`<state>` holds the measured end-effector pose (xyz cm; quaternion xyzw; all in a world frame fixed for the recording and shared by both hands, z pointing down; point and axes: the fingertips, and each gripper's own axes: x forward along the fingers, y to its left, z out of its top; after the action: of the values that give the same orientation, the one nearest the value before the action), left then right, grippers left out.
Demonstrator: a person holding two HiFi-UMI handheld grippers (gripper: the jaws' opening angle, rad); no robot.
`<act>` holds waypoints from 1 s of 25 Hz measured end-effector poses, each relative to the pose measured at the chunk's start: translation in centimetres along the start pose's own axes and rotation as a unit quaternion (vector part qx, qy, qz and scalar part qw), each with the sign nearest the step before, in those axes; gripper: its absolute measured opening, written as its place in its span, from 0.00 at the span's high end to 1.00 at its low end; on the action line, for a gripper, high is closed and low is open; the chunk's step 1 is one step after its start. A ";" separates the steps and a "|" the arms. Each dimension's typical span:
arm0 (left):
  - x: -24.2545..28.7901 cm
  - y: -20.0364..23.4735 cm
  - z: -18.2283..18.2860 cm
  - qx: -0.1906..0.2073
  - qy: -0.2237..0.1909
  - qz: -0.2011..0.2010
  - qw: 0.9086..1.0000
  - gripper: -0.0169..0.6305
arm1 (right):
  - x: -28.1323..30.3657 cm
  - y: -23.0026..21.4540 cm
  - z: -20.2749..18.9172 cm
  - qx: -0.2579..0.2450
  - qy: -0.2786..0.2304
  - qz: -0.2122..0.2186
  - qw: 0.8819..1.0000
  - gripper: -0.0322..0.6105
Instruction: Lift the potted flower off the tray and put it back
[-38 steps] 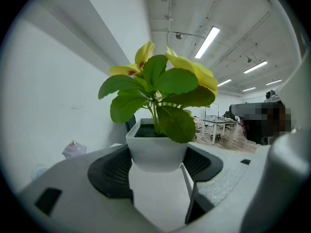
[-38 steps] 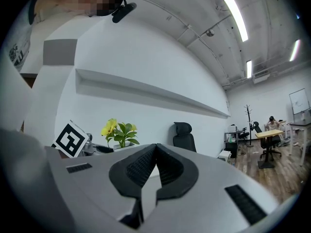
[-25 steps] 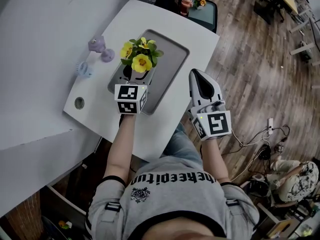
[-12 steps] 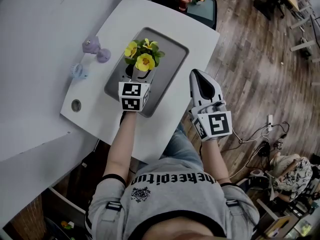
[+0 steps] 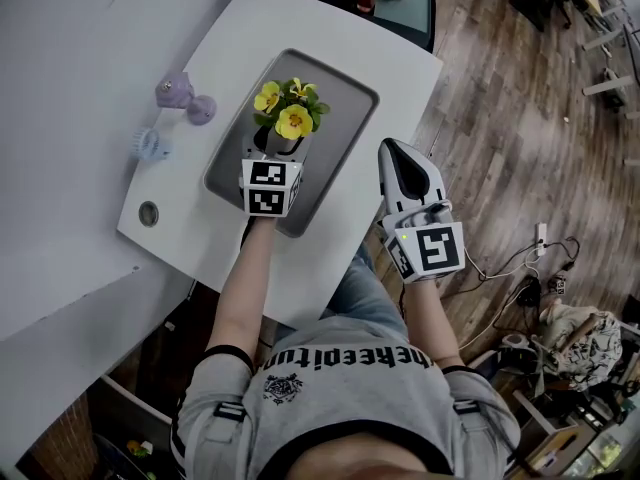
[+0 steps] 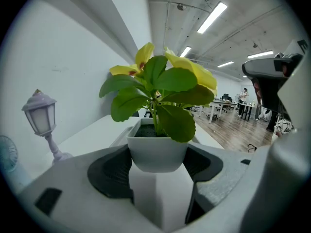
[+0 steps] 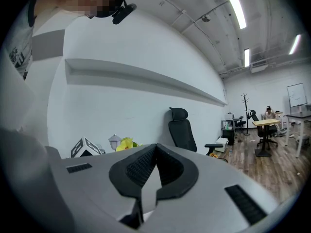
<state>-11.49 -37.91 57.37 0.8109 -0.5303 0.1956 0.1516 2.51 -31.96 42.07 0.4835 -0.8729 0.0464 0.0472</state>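
- Gripping the potted flower (image 5: 287,120) by its white pot with the left gripper (image 5: 281,148), jaws pressed on both sides.
- Standing upright over the near part of the gray tray (image 5: 345,93); resting or raised, impossible to tell.
- Over on the right, just off the edge of the white table (image 5: 250,28): right gripper (image 5: 394,151), jaws closed tip to tip, nothing held.
- Left of the tray: small purple lamp (image 5: 176,92), and nearer, a pale blue fan (image 5: 150,145).
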 end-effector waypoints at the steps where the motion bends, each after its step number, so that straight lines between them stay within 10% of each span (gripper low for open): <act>1: 0.2 0.1 -0.2 0.000 0.002 0.000 1.000 0.47 | 0.2 0.0 -0.1 0.000 0.001 0.001 1.000 0.95; 25: 3.6 0.5 -2.5 0.010 0.039 0.011 0.999 0.47 | 1.9 -0.8 -1.7 0.007 0.022 0.006 1.000 0.95</act>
<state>-11.09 -39.87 61.28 0.7980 -0.5310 0.2344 0.1621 2.26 -33.81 44.02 0.4774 -0.8742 0.0629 0.0627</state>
